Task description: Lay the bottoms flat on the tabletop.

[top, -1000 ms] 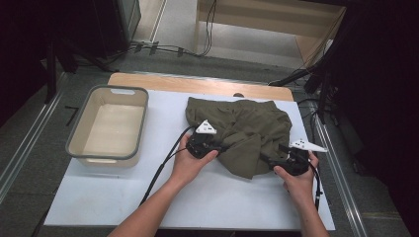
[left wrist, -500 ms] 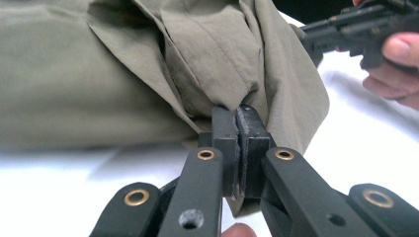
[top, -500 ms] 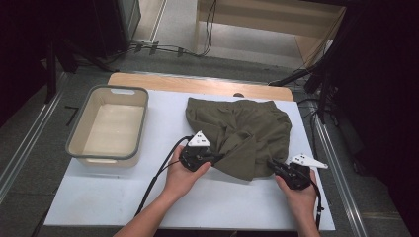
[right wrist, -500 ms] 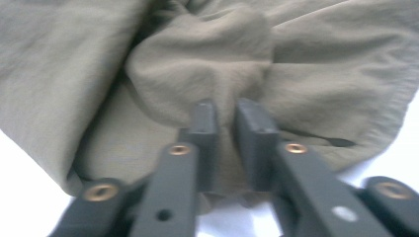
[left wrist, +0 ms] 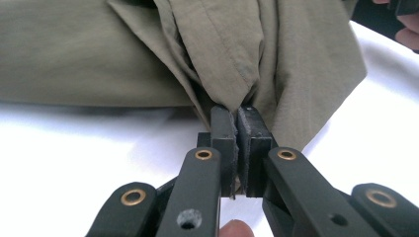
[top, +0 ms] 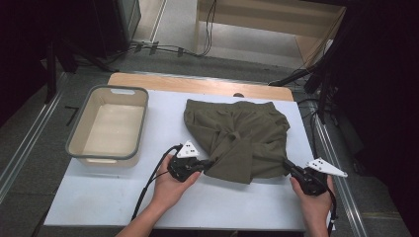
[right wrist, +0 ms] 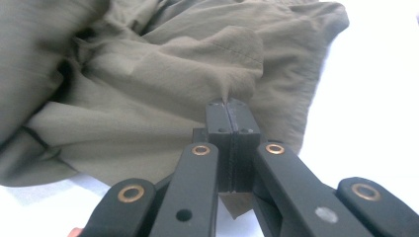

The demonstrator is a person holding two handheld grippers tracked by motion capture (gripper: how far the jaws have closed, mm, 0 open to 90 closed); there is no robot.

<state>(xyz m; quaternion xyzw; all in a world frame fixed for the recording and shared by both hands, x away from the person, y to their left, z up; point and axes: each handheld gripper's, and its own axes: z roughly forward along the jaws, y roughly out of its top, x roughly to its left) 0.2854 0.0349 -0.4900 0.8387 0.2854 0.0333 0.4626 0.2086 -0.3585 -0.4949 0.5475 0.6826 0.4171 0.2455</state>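
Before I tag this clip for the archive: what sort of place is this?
Probably a lab bench for recording handling demonstrations, not a home: a white table with bare cables on the floor behind, a grey plastic bin, and olive shorts pinched by two handheld grippers.

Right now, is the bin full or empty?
Empty. In the high view the grey bin shows a bare pale floor inside; the olive garment lies beside it on the white table, apart from it.

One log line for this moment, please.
left gripper: shut on olive garment | right gripper: shut on garment edge | tub: empty
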